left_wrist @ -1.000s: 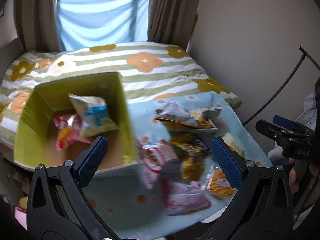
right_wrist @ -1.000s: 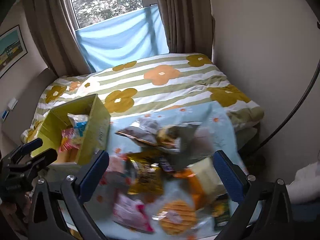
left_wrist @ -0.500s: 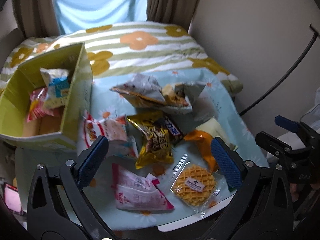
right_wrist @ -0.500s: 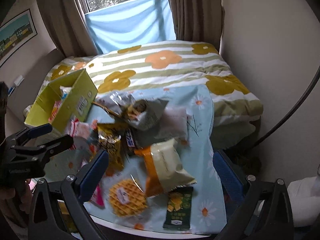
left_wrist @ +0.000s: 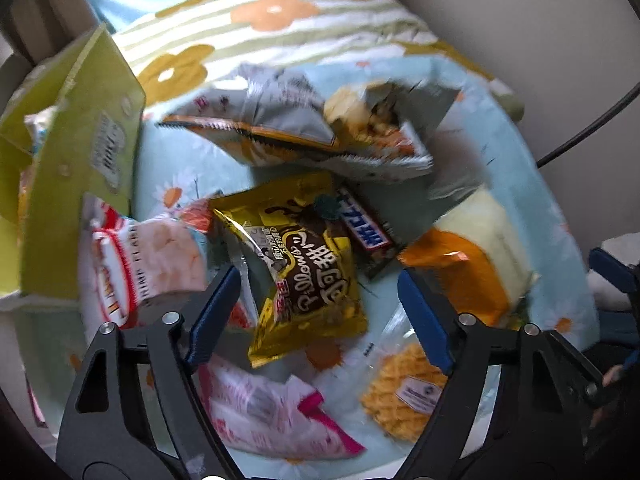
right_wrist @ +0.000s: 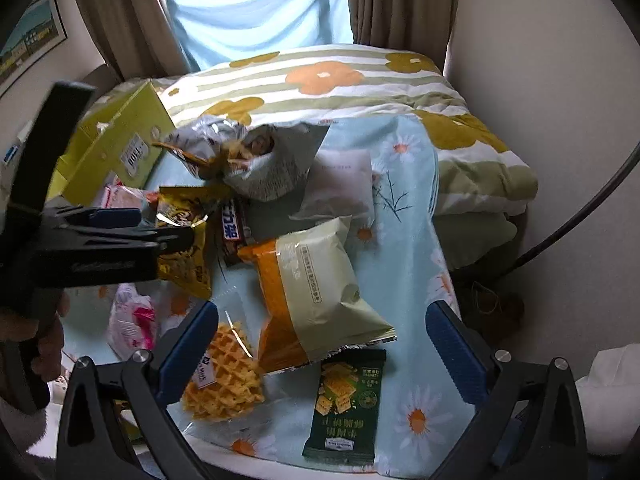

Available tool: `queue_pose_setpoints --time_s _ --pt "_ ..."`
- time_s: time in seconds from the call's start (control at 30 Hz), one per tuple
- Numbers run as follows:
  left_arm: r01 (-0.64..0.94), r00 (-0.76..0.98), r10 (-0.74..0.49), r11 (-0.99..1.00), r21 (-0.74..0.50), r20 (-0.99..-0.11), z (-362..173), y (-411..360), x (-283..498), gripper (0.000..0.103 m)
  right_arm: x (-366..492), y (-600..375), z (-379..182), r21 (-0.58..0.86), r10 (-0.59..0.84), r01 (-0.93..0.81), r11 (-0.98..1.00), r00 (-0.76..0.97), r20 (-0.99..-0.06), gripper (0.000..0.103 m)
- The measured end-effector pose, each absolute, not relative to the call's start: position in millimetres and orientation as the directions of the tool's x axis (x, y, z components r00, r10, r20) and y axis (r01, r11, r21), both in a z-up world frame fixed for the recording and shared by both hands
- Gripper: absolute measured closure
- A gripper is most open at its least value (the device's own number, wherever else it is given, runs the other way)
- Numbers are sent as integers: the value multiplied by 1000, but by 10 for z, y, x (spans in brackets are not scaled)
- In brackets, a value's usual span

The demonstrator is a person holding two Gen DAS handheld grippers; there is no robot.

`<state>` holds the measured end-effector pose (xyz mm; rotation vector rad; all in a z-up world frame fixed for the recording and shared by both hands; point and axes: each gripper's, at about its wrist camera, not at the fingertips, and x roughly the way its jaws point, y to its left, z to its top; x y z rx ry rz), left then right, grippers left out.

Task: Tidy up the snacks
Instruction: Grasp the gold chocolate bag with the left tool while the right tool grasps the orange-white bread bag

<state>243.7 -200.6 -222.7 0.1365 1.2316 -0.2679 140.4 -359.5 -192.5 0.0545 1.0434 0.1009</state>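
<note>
Several snack packs lie on a blue daisy cloth (right_wrist: pixel 404 208). My left gripper (left_wrist: pixel 320 314) hangs just over a yellow chocolate-pillow bag (left_wrist: pixel 312 264). Its jaws are closing with the bag between them, and the pads do not press on it. In the right wrist view the left gripper (right_wrist: pixel 164 226) shows over the same bag (right_wrist: pixel 188 264). My right gripper (right_wrist: pixel 322 354) stands open above an orange and cream pack (right_wrist: pixel 320 292), with a waffle (right_wrist: pixel 224 376) and a green cracker pack (right_wrist: pixel 344 404) below it. A yellow-green box (left_wrist: pixel 80 160) stands at the left with snacks inside.
Silver bags (left_wrist: pixel 288 128) lie at the back of the cloth, a chocolate bar (left_wrist: pixel 364 232) beside the yellow bag, a pink shrimp bag (left_wrist: pixel 152 264) against the box, and a pink pack (left_wrist: pixel 264 408) near the front edge. A flowered quilt (right_wrist: pixel 320 76) lies behind, with a wall to the right.
Both grippers have come down toward the snacks. The left view has swung from the box to the yellow bag, and the left jaws have narrowed.
</note>
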Motion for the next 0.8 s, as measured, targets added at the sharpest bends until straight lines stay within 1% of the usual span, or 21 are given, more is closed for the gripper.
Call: queue_pose_setpoints --time_s 0.27,0.37,0.4,0.8 --pt "311 261 -86 950 0 -961 -2538 -2071 2600 26 1561 -3500 -2118 92 109 -60 994 465 -878 0" --pt "320 239 -71 947 10 -968 -2653 -2120 2655 34 1599 -3463 -2161 78 99 -64 995 454 -885 0" --pt "324 233 -69 946 10 -970 -2687 -2127 2672 39 1611 -3459 -2172 71 93 -65 995 452 -887 0" --pt "336 217 -91 942 -13 -972 -2718 -2132 2699 54 1683 -3420 -2255 57 83 -72 996 434 -897 0"
